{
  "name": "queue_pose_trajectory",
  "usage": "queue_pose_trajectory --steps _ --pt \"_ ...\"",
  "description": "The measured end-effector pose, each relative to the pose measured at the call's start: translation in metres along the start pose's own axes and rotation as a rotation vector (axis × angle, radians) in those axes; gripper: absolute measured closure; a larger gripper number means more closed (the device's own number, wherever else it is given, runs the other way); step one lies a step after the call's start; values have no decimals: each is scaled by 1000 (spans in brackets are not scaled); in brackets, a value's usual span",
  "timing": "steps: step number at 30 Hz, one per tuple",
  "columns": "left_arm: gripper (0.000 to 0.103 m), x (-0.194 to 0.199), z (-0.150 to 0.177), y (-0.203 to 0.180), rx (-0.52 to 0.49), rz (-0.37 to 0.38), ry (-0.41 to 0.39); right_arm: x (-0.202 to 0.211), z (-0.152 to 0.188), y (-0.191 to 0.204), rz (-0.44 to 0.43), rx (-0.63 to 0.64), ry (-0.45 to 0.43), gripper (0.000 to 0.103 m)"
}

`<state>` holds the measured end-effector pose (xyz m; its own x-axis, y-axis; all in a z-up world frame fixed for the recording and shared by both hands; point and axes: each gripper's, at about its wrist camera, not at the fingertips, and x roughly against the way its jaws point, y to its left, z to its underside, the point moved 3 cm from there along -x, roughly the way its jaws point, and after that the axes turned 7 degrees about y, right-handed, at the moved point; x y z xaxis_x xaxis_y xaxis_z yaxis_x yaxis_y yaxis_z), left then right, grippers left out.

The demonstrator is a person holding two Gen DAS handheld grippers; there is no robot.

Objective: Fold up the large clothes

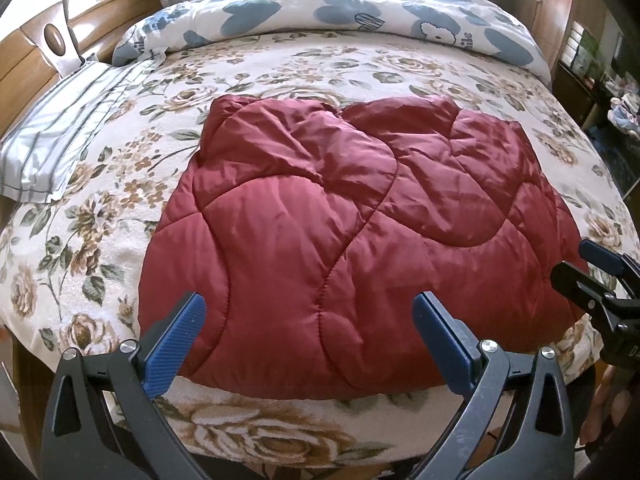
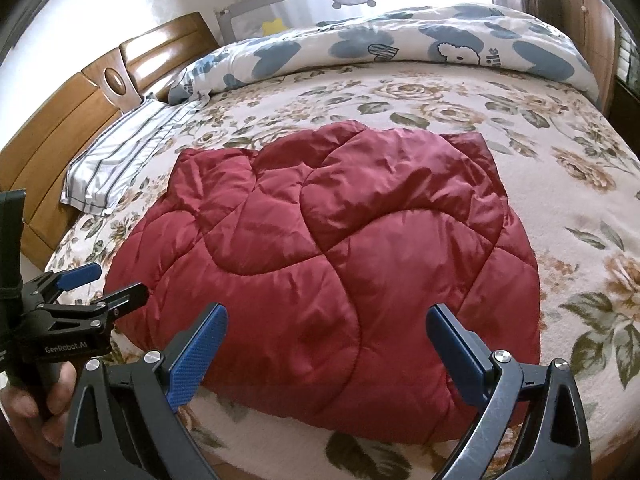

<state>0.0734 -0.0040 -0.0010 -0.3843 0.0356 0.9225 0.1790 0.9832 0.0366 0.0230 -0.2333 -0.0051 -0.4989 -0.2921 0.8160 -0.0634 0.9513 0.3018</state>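
Red quilted jacket (image 1: 352,232), folded, laid on flowered bedspread (image 1: 100,216). Left gripper (image 1: 308,340) and right gripper (image 2: 326,344): both released, nothing grasped.

We see our dark red quilted padded garment (image 1: 332,240), folded into a puffy rumpled bundle, lying flat mid-frame, hem toward 6 o'clock.

Floral bedspread (image 1: 120,208), striped pillow (image 1: 52,136), cartoon duvet (image 1: 320,12), wooden headboard (image 1: 28,52)

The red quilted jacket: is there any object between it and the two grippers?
Nothing visible. The red quilted jacket lies flat on the floral bedspread; the left gripper and right gripper both hover open above its near edge.
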Motion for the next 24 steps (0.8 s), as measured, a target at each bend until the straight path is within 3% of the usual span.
queue_pose_trajectory --steps 24 --pt "0 -1 0 -4 -3 1 3 0 2 0 -3 -2 3 3"
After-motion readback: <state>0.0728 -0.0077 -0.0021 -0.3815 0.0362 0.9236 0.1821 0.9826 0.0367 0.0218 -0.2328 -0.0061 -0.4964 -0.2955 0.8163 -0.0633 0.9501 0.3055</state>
